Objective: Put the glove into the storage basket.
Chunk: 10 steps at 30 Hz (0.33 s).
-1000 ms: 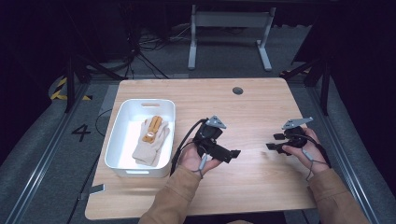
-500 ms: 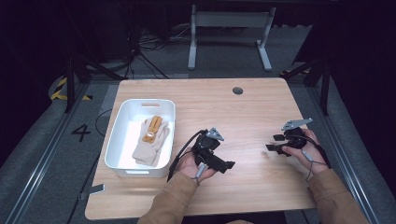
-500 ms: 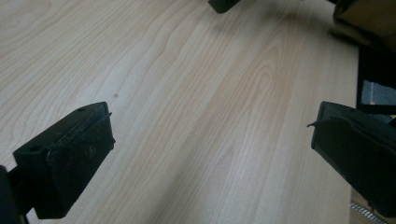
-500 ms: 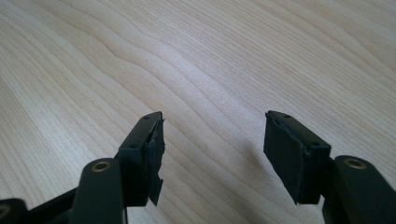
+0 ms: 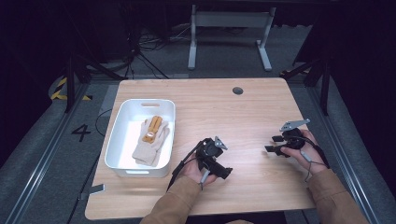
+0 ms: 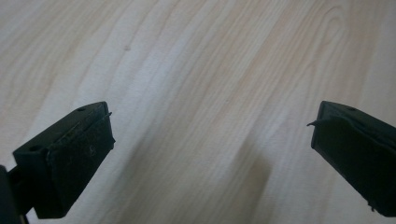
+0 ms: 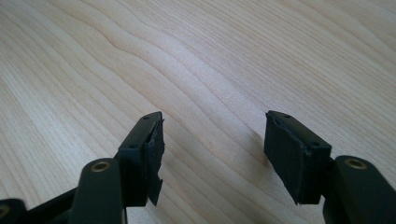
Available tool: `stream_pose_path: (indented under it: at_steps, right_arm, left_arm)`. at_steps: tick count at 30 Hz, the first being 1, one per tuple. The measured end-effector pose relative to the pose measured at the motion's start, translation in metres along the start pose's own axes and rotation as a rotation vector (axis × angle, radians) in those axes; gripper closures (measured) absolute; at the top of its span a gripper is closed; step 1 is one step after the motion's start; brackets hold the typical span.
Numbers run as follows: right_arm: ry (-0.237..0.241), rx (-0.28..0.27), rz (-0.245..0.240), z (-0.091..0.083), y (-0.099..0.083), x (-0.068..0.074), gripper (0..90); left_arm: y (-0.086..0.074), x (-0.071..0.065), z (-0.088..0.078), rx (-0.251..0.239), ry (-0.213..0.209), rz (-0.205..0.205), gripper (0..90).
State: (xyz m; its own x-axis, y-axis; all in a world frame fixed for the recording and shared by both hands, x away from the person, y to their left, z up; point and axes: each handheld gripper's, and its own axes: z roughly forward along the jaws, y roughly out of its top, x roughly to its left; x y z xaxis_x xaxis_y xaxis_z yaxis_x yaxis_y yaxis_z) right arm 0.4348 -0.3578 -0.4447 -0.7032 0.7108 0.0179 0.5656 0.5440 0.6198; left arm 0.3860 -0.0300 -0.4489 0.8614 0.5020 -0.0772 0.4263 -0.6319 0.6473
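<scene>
I have both hand-held grippers low over the worktop (image 5: 261, 112), each with jaws spread and nothing between them: the left hand-held gripper (image 5: 224, 171) sits near the front middle, the right hand-held gripper (image 5: 271, 143) toward the right edge. The thing nearest my left one is the pair of gloves (image 5: 151, 140), cream with an orange-brown patch, lying flat inside the white bin (image 5: 122, 164) at the left. I judge them light, soft and floppy, so they should bunch and drape when lifted; I would pinch through the cuff or mid-palm, where the fabric is thickest. The bin's wall stands between my left jaws and the gloves, so I would have to come in from above.
</scene>
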Motion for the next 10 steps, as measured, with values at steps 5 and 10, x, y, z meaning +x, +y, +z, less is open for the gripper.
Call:
stream_pose_path:
  at_steps: [5,10]
  right_arm:
    - [-0.001,0.005,-0.003,0.0017,0.0001,0.0008,38.9]
    - [-0.004,0.005,-0.008,0.0024,0.0005,0.0016,38.9]
  left_arm:
    - [-0.0015,0.0008,-0.0002,-0.020,-0.010,0.030,0.0]
    - [-0.0051,0.0052,0.0011,-0.022,-0.016,0.014,0.0]
